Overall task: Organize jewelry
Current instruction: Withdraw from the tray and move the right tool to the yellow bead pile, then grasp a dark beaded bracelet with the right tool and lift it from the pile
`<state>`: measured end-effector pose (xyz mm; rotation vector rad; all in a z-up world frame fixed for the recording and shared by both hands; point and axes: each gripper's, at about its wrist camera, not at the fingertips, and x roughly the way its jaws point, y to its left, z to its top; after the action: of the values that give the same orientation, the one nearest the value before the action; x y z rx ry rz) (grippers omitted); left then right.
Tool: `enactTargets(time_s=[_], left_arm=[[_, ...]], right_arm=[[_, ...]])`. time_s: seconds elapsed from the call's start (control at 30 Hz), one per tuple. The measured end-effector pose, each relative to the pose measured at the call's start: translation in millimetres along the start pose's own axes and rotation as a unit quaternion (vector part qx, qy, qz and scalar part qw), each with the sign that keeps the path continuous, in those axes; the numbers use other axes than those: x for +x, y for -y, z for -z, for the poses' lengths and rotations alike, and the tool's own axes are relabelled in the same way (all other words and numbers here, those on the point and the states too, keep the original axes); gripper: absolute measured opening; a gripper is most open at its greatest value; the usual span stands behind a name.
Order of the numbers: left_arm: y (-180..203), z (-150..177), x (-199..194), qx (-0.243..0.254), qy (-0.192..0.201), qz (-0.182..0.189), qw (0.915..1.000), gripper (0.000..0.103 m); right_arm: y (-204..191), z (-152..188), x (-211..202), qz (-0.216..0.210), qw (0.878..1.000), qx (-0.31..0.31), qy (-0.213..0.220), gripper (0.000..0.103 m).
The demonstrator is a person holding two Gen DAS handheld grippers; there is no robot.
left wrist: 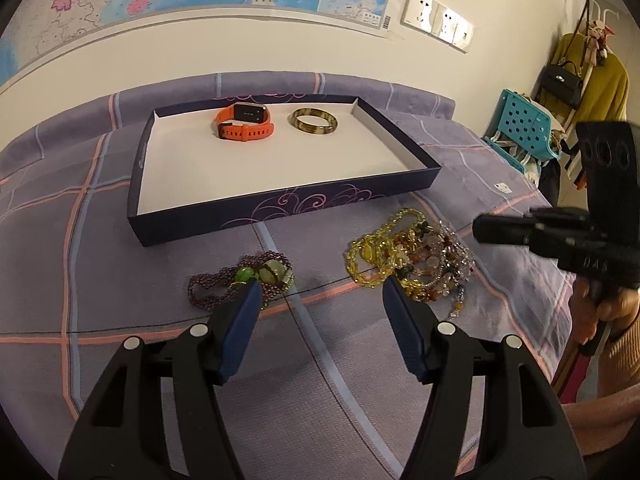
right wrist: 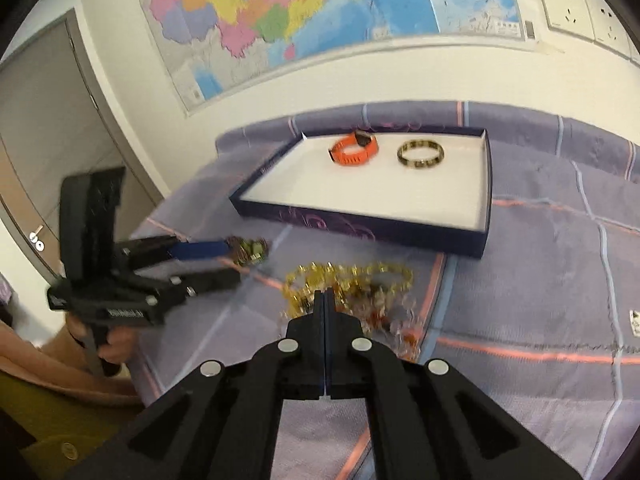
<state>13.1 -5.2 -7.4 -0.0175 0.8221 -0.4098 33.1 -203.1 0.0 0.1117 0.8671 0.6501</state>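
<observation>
Right gripper [right wrist: 325, 295] has its jaws pressed flat together, tips at the near edge of the heap of yellow and amber bead strands [right wrist: 352, 284] on the bedspread [right wrist: 540, 292]; whether a strand is pinched between the tips cannot be told, the beads there are blurred. Left gripper [left wrist: 318, 300] stands open and empty, one tip just over the dark purple bead bracelet with green stones [left wrist: 244, 280], the other at the edge of the yellow heap. The box lid used as a tray [left wrist: 280, 216] lies beyond both piles and already holds an orange watch [left wrist: 245, 123] and a mottled bangle [left wrist: 314, 121], apart from each other near its far wall. Step in hand, as judged: lifting one strand from the heap. To do it well, take a single strand, raise slowly so tangled neighbours fall away, use the left tips to pin the rest down, then set it in the bare near half of the tray, clear of the watch. Writing: letters on the right gripper's body look like "UAS"; the wall map [right wrist: 320, 12] and a small tag [left wrist: 503, 188] on the bedspread carry print too small to read.
</observation>
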Motion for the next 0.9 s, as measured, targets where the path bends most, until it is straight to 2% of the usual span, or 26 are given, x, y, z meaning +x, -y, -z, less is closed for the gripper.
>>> enactTargets(time_s=[0.03,0.1,0.17,0.33,0.37,0.43,0.47,0.53,0.73,0.77,0.9], left_arm=[[0.6,0.5,0.2,0.001,0.000,-0.001,1.0000,0.062],[0.5,0.7,0.8,0.000,-0.001,0.002,1.0000,0.062],[-0.1,0.6,1.3,-0.001,-0.002,0.002,1.0000,0.062],[-0.8,0.4,3.6,0.000,-0.005,0.005,1.0000,0.063],[-0.6,0.5,4.2,-0.001,-0.006,0.006,1.0000,0.063],[-0.5,0.3,5.9,-0.002,-0.008,0.007,0.9999,0.063],[-0.2,0.5,6.0,0.000,-0.008,0.007,0.9999,0.063],[0.0,0.8,5.8,0.002,-0.008,0.008,0.9999,0.063],[-2.4,-0.8,5.0,-0.005,-0.005,0.015,0.9999,0.063],[-1.8,-0.8,4.5,-0.004,-0.005,0.016,0.9999,0.063],[1.1,-1.5,3.5,0.000,-0.002,0.021,0.9998,0.063]], right_arm=[[0.6,0.7,2.2,0.017,1.000,0.000,-0.005,0.013],[3.0,5.0,12.3,0.025,0.999,0.006,-0.022,0.029],[6.7,11.0,23.8,0.031,0.998,0.018,-0.043,0.030],[13.8,16.8,34.6,0.010,0.997,0.052,-0.048,0.037],[13.8,17.2,35.9,0.009,0.997,0.054,-0.047,0.036],[12.5,17.1,36.4,0.001,0.998,0.052,-0.047,0.022],[11.9,17.2,35.1,-0.006,0.998,0.052,-0.045,0.022],[11.6,16.1,28.1,-0.006,0.998,0.050,-0.036,0.013],[15.8,2.3,-1.7,-0.050,0.996,0.071,0.007,0.011],[14.9,-2.1,-8.5,-0.063,0.995,0.071,0.018,0.006],[9.2,-17.0,-30.9,-0.082,0.993,0.064,0.056,0.007]])
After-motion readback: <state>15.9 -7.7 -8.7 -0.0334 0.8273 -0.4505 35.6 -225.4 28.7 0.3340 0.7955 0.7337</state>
